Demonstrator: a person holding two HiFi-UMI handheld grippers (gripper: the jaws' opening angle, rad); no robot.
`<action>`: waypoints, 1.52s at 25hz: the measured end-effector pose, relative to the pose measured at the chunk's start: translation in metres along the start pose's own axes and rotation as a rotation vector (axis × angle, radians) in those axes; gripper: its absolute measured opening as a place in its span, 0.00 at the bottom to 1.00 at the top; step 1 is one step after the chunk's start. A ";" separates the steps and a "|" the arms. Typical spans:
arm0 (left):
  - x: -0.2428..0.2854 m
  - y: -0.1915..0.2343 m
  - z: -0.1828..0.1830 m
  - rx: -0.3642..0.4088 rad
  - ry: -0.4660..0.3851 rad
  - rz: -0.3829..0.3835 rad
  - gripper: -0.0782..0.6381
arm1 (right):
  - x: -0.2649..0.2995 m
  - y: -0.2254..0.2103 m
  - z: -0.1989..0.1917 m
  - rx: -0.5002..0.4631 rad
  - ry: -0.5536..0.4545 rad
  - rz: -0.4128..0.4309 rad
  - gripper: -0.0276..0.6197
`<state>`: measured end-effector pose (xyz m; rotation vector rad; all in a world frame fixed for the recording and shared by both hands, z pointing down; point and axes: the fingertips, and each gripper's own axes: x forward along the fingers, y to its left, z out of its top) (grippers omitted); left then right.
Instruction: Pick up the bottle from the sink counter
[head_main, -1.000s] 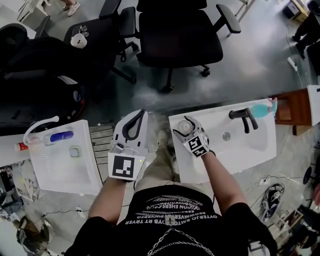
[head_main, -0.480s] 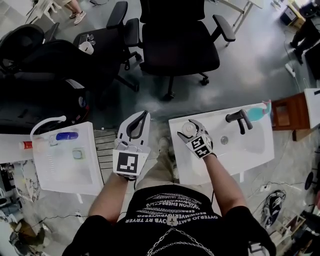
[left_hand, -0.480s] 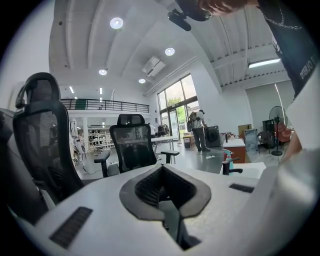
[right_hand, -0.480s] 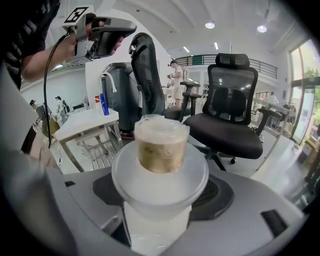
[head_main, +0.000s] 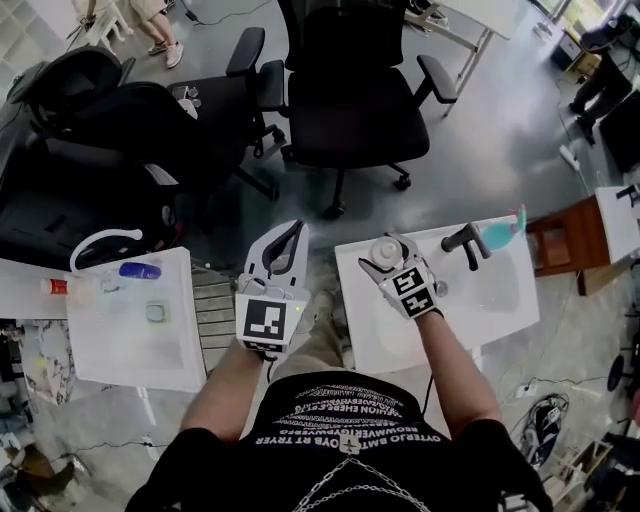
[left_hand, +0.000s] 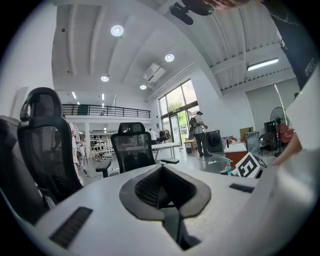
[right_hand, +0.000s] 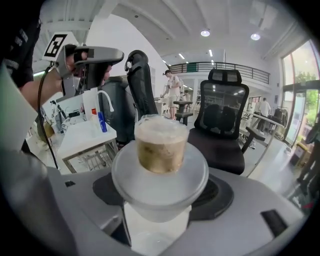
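- The scene is viewed from above a person who stands between two white counters, with a gripper held in each hand.
- The right gripper (head_main: 384, 257) is clamped on the bottle (head_main: 382, 249), over the left part of the right-hand counter (head_main: 470, 308).
- In the right gripper view, the bottle (right_hand: 160, 150) is seen upright between the jaws: translucent, with brownish contents and a broad clear collar around it.
- Whether the bottle's base touches the counter cannot be told.
- The left gripper (head_main: 285, 243) is held over the gap between the counters, just left of the right-hand one.
- In the left gripper view, the left gripper (left_hand: 165, 192) is seen with its jaws closed together and nothing between them.
- A black faucet (head_main: 462, 240) is mounted at the far edge of the right-hand counter, right of the bottle and apart from it.
- A teal container (head_main: 500, 232) is placed just right of the faucet.
- A second counter (head_main: 130, 345) is seen at the left, with small items lined along its far edge.
- A black chair (head_main: 350, 90) is placed on the floor beyond the counters.
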<state>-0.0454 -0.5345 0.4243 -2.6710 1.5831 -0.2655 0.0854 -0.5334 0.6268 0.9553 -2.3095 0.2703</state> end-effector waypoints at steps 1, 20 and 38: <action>-0.002 -0.002 0.003 0.005 -0.001 -0.002 0.12 | -0.008 0.001 0.009 0.002 -0.009 0.002 0.56; -0.058 -0.041 0.041 0.022 -0.029 -0.012 0.12 | -0.138 0.045 0.122 -0.053 -0.087 0.076 0.56; -0.090 -0.069 0.068 0.080 -0.070 -0.015 0.12 | -0.166 0.067 0.096 -0.058 -0.071 0.081 0.56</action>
